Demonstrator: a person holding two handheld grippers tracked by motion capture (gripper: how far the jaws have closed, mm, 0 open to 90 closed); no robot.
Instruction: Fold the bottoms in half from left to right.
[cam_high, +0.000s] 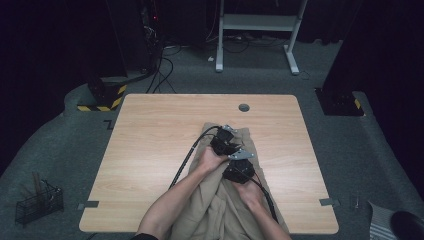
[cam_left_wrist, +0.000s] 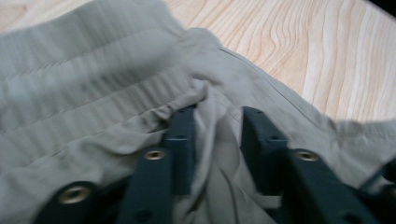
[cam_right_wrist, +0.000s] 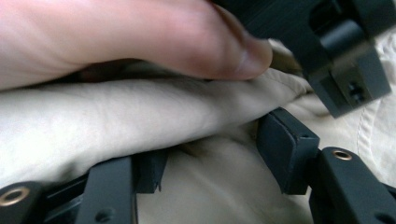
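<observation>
At the lower centre of the high view my beige trousers (cam_high: 227, 210) lie on the wooden table (cam_high: 150, 150): light, limp, slip-prone cloth. I'd grip the thick elastic waistband (cam_left_wrist: 88, 93). Left gripper (cam_left_wrist: 217, 135) stands released astride a fold; right gripper (cam_right_wrist: 210, 163) gapes around bunched fabric.

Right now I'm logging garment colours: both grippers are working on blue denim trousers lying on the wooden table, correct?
Not quite. The trousers are beige, not blue denim; the high view shows this. The rest holds: the left gripper and right gripper are both on them, on the wooden table.
</observation>
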